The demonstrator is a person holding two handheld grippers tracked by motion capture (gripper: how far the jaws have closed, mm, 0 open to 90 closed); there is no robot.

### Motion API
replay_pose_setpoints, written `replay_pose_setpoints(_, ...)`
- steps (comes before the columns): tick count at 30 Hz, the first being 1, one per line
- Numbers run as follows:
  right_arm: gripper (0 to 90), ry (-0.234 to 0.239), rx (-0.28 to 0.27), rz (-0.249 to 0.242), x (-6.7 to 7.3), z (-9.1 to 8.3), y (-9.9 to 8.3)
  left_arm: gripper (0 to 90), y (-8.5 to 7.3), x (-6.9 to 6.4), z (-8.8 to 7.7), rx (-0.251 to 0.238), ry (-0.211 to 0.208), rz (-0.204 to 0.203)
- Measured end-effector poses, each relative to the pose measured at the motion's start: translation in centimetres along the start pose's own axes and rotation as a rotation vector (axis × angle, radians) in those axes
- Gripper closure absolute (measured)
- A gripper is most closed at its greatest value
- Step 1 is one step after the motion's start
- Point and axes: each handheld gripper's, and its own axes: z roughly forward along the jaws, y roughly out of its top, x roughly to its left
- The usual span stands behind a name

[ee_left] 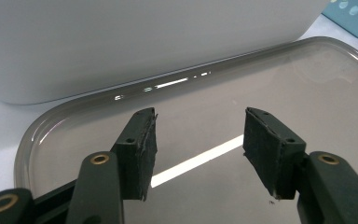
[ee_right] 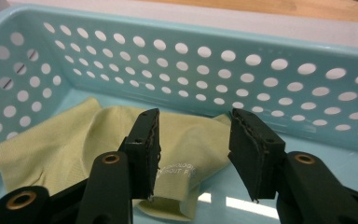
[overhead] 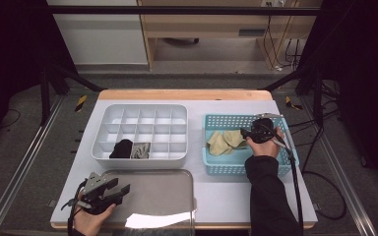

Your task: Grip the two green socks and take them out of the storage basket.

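Pale yellow socks (overhead: pixel 225 141) (ee_right: pixel 88 149) lie in the light blue perforated basket (overhead: pixel 278 162) (ee_right: pixel 261 70) at the right of the table. My right gripper (overhead: pixel 246 133) (ee_right: pixel 193 151) hangs inside the basket just above the socks, jaws open with the sock's edge below the gap and nothing pinched. My left gripper (overhead: pixel 120 189) (ee_left: pixel 198 149) rests low over the grey metal tray (overhead: pixel 177 196) (ee_left: pixel 307 93) at the front, open and empty. The white compartment box (overhead: pixel 142 110) (ee_left: pixel 121 42) holds a black sock (overhead: pixel 122 148) and a grey sock (overhead: pixel 140 150) in two front cells.
The white box wall stands right behind the tray in the left gripper view. A cable (overhead: pixel 295 187) trails from the right gripper across the table's right side. The wooden table edge (overhead: pixel 184 94) runs along the back.
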Motion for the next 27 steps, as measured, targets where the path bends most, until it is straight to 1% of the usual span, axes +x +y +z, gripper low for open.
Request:
replay_pose_setpoints(1,52.8,0.007,0.009,0.005,0.0,0.1,-0.1,42.9,0.0,0.0,0.0,0.0,0.0,0.0)
replay_pose_setpoints(4,52.3,0.003,0.024,-0.001,0.0,0.5,-0.2,42.9,0.0,0.0,0.0,-0.001,0.001,0.0)
replay_pose_setpoints(5,52.1,0.008,0.043,0.005,0.0,0.7,-0.3,42.9,0.0,0.1,0.0,0.001,0.003,0.001)
replay_pose_setpoints(6,52.1,0.008,0.043,0.005,0.0,0.7,-0.3,42.8,0.0,0.1,0.0,0.001,0.003,0.001)
replay_pose_setpoints(7,52.5,0.008,0.061,0.001,0.1,0.9,-0.3,42.9,0.0,0.1,0.0,0.003,0.004,0.003)
replay_pose_setpoints(10,52.3,0.009,0.072,0.008,0.0,1.0,-0.3,42.9,0.0,0.0,0.0,0.005,0.002,0.003)
replay_pose_setpoints(11,52.3,0.004,0.066,0.005,0.0,1.1,-0.5,42.8,0.0,0.0,0.0,0.005,0.002,0.004)
replay_pose_setpoints(13,52.7,0.001,0.089,0.0,0.0,1.5,-0.7,42.8,0.0,0.0,0.0,0.005,0.003,0.004)
replay_pose_setpoints(16,55.3,0.011,0.091,0.009,-0.1,1.7,-0.8,42.9,0.0,0.1,0.1,0.005,0.003,0.002)
replay_pose_setpoints(18,59.4,0.019,0.097,0.017,-0.2,1.7,-0.9,42.9,-0.1,0.0,0.1,0.007,0.003,0.003)
replay_pose_setpoints(21,69.0,0.03,0.107,0.008,-0.1,1.9,-0.9,42.9,0.0,0.0,0.1,0.008,0.003,0.006)
replay_pose_setpoints(22,74.7,0.038,0.112,0.01,-0.1,1.9,-0.9,42.9,-0.1,0.0,0.1,0.007,0.002,0.002)
replay_pose_setpoints(23,74.7,0.038,0.112,0.01,-0.1,1.9,-0.9,42.9,-0.1,0.0,0.1,0.007,0.002,0.002)
replay_pose_setpoints(24,77.8,0.043,0.112,0.012,-0.1,1.9,-0.9,42.9,-0.1,0.1,0.1,0.006,0.002,0.001)
replay_pose_setpoints(25,83.5,0.049,0.106,0.013,-0.1,1.8,-0.9,43.0,-0.1,0.1,0.1,0.006,0.002,0.001)
replay_pose_setpoints(26,83.5,0.049,0.106,0.013,-0.1,1.8,-0.9,43.0,-0.1,0.1,0.1,0.006,0.002,0.001)
replay_pose_setpoints(27,85.7,0.057,0.096,0.01,-0.1,1.7,-0.9,43.1,-0.1,0.1,0.1,0.005,0.002,0.0)
